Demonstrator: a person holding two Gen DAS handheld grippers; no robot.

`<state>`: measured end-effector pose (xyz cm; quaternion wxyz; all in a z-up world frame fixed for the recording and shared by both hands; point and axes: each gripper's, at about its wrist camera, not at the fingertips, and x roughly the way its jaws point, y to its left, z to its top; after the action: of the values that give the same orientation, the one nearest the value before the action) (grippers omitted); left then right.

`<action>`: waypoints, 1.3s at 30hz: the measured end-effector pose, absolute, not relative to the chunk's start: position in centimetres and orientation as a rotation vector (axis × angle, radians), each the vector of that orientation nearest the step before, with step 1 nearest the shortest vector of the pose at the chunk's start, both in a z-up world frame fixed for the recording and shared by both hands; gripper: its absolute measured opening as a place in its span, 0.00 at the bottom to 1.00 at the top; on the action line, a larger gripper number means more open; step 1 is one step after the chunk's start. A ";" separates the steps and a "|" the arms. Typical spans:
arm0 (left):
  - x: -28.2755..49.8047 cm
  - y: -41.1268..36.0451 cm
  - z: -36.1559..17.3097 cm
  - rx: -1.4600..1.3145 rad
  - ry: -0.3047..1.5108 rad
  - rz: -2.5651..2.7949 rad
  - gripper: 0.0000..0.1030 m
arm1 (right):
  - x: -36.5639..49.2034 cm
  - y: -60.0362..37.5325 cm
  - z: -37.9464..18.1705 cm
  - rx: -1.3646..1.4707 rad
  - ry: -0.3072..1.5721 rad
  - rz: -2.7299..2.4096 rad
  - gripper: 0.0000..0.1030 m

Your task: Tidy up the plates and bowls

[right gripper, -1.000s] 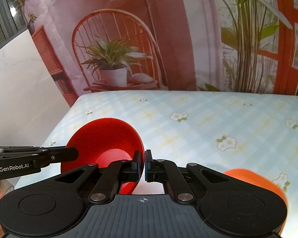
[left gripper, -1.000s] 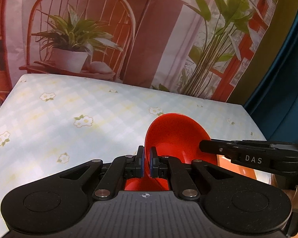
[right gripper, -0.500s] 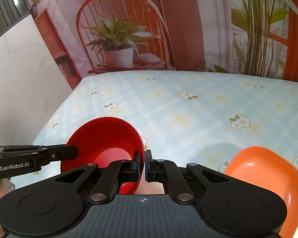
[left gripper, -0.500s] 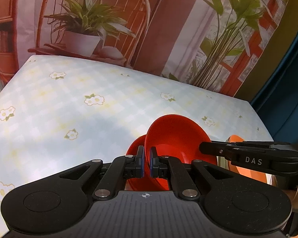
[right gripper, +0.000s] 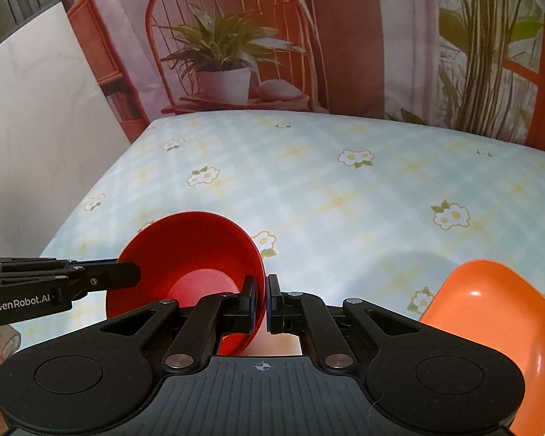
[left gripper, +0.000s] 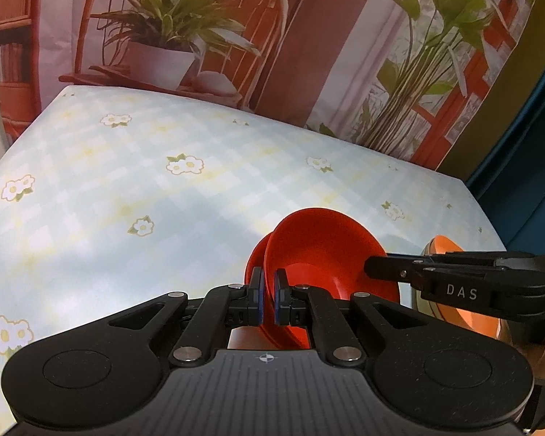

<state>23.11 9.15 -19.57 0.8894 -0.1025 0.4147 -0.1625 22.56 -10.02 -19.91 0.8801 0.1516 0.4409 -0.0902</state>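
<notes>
A red bowl (left gripper: 319,250) is held tilted above the flowered tablecloth, with both grippers clamped on its rim from opposite sides. My left gripper (left gripper: 267,301) is shut on the near-left rim. My right gripper (right gripper: 261,303) is shut on the bowl's right rim; the bowl (right gripper: 192,254) shows in the right wrist view too. The right gripper's fingers (left gripper: 392,272) reach in from the right in the left wrist view, and the left gripper's fingers (right gripper: 109,276) reach in from the left in the right wrist view. An orange plate (right gripper: 490,312) lies on the table to the right.
The table (left gripper: 127,181) wears a pale blue checked cloth with white flowers. A printed backdrop of a chair, potted plant and window hangs behind it. A white wall (right gripper: 36,127) stands on the left, a dark blue surface (left gripper: 527,145) on the right.
Both grippers, still shut on the red bowl, have come down toward the table. The orange plate has come more fully into view on the right.
</notes>
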 end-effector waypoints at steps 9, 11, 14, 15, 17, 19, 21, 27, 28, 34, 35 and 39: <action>23.0 9.0 -19.5 -0.200 0.865 -0.333 0.07 | 22.9 -9.7 -20.1 0.288 0.927 -0.187 0.15; 23.0 9.0 -19.5 -0.200 0.866 -0.333 0.07 | 22.8 -9.5 -20.1 0.283 0.923 -0.188 0.15; 22.9 9.0 -19.5 -0.198 0.864 -0.333 0.09 | 22.8 -9.5 -20.1 0.277 0.920 -0.190 0.16; 22.9 8.9 -19.5 -0.197 0.864 -0.333 0.10 | 22.7 -9.5 -20.1 0.278 0.919 -0.192 0.17; 22.9 8.9 -19.5 -0.195 0.862 -0.330 0.12 | 22.6 -9.5 -20.2 0.281 0.919 -0.192 0.19; 22.8 8.9 -19.5 -0.194 0.863 -0.321 0.29 | 22.5 -9.5 -20.3 0.285 0.920 -0.192 0.20; 22.7 9.0 -19.5 -0.199 0.859 -0.319 0.34 | 22.4 -9.5 -20.4 0.291 0.921 -0.190 0.20; 22.7 9.4 -20.1 -0.214 0.878 -0.306 0.34 | 22.2 -9.4 -21.0 0.305 0.927 -0.187 0.20; 22.7 9.4 -20.2 -0.219 0.880 -0.305 0.34 | 22.1 -9.4 -21.1 0.308 0.927 -0.187 0.20; 22.6 8.9 -20.7 -0.242 0.888 -0.301 0.34 | 22.0 -9.0 -21.6 0.305 0.929 -0.182 0.21; 22.6 8.9 -20.8 -0.250 0.890 -0.299 0.34 | 22.0 -9.0 -21.7 0.305 0.929 -0.181 0.21; 22.6 8.7 -21.3 -0.289 0.894 -0.293 0.34 | 21.9 -8.7 -21.9 0.308 0.927 -0.173 0.21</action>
<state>22.62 8.71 -21.28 0.8812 -0.1389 0.4293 -0.1406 21.92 -8.70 -21.91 0.8795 0.1476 0.4448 -0.0828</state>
